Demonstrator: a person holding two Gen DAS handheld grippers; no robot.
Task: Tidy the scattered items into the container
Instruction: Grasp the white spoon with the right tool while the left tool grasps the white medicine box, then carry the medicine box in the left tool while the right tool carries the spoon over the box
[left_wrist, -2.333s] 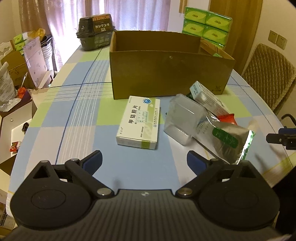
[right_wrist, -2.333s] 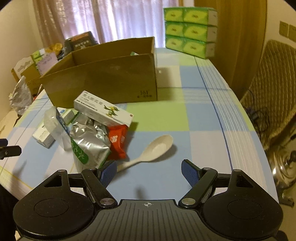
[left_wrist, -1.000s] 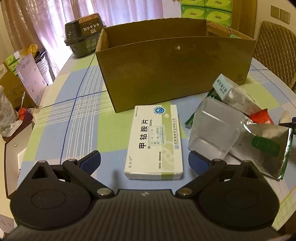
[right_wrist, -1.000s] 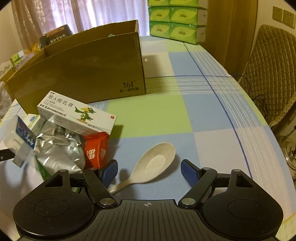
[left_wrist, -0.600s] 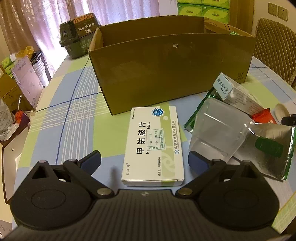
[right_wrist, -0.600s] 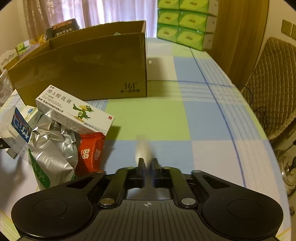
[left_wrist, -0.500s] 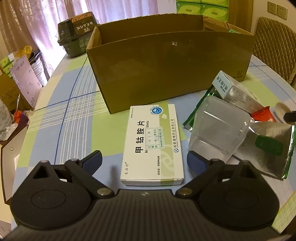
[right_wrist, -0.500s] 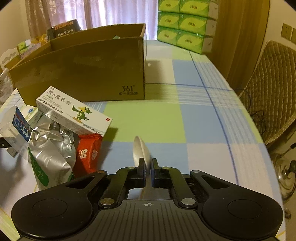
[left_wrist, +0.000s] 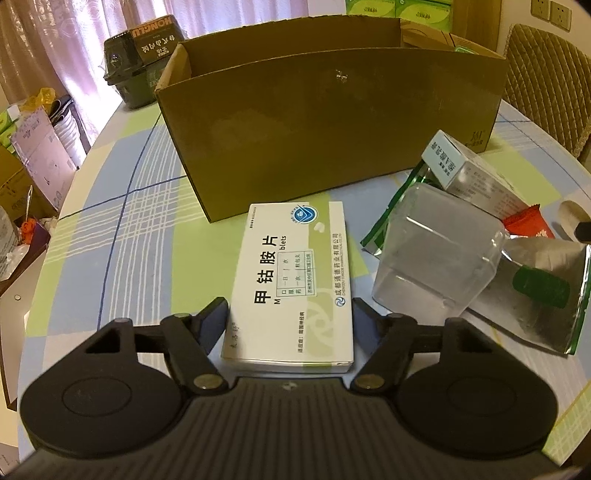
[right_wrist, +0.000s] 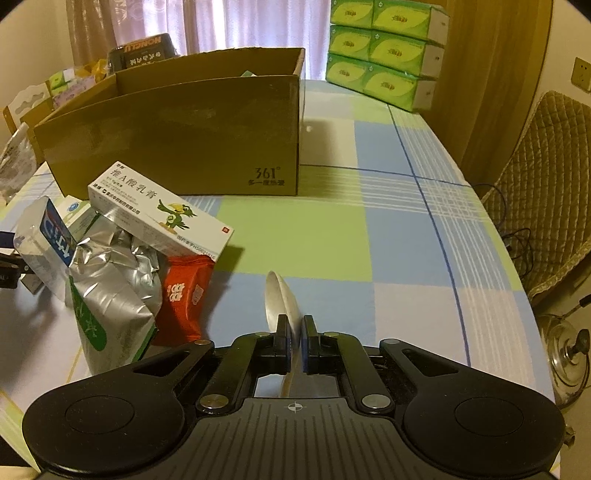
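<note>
A white medicine box (left_wrist: 295, 258) lies flat on the checked tablecloth before the open cardboard box (left_wrist: 332, 129). My left gripper (left_wrist: 288, 314) straddles its near end, a finger pressed against each long side. To the right sit a clear plastic container (left_wrist: 436, 258), a silver foil pouch (left_wrist: 535, 302), a red packet (left_wrist: 528, 227) and an ointment carton (left_wrist: 461, 170). My right gripper (right_wrist: 294, 328) is shut on the handle of a cream spoon (right_wrist: 282, 299), held edge-on above the table. The pouch (right_wrist: 107, 295), red packet (right_wrist: 184, 295) and ointment carton (right_wrist: 159, 218) lie left of it, the cardboard box (right_wrist: 177, 147) beyond.
Green tissue packs (right_wrist: 384, 51) are stacked at the table's far end. A dark green box (left_wrist: 144, 51) stands behind the cardboard box. A quilted chair (right_wrist: 554, 184) is at the right table edge, with a pot lid (right_wrist: 565, 362) on the floor. Clutter lies left of the table.
My left gripper advanced over the white medicine box and its fingers closed in on the sides. My right gripper shut on the spoon and raised it, turning it edge-on.
</note>
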